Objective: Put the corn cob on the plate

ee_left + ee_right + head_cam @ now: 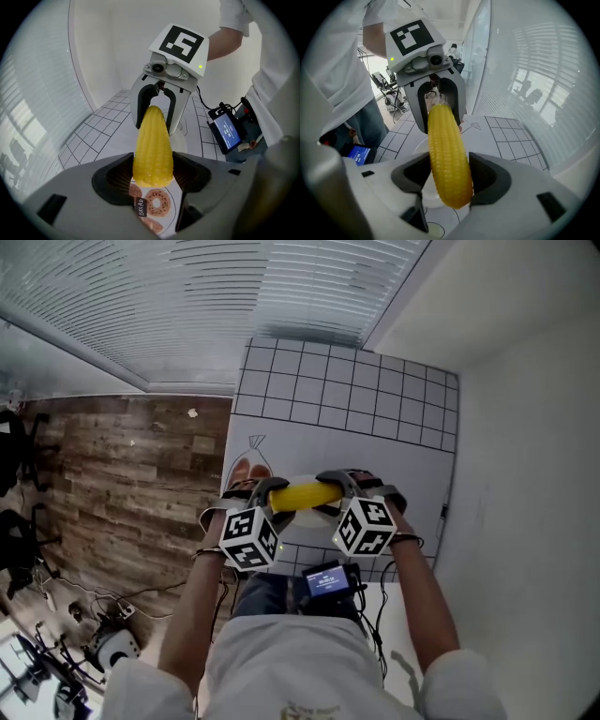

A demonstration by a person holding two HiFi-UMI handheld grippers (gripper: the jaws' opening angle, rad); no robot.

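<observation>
A yellow corn cob [305, 495] hangs level above the table, held at both ends. My left gripper [271, 491] is shut on its left end and my right gripper [338, 486] on its right end. In the left gripper view the cob [152, 145] runs from my jaws [153, 174] to the right gripper [157, 107] opposite. The right gripper view shows the cob [446, 154] between my jaws [450, 177], with the left gripper [439, 101] at its far end. A white plate [421, 151] lies right under the cob, partly hidden by it.
The white table [347, 390] carries a printed grid and outline drawings. A picture card [157, 206] marked bread lies under the left gripper. Wooden floor [122, 474] lies left of the table, a white wall [525, 474] to the right. A small screen [326, 581] hangs at the person's waist.
</observation>
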